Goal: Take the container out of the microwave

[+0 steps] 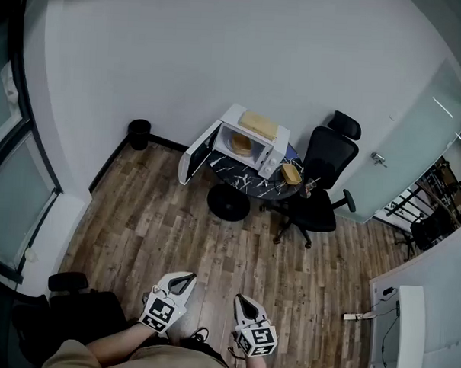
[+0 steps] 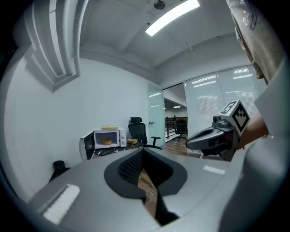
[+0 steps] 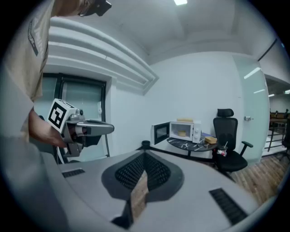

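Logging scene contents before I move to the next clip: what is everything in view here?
microwave: one, white, door open, on the table
container: one, tan, inside the microwave
flat block: one, tan, on top of the microwave
small box: one, tan, on the table right of the microwave
table: one, black marbled, by the far wall
office chair: one, black, right of the table
bin: one, black, against the wall
left claw: grey, shut, empty
right claw: grey, shut, empty
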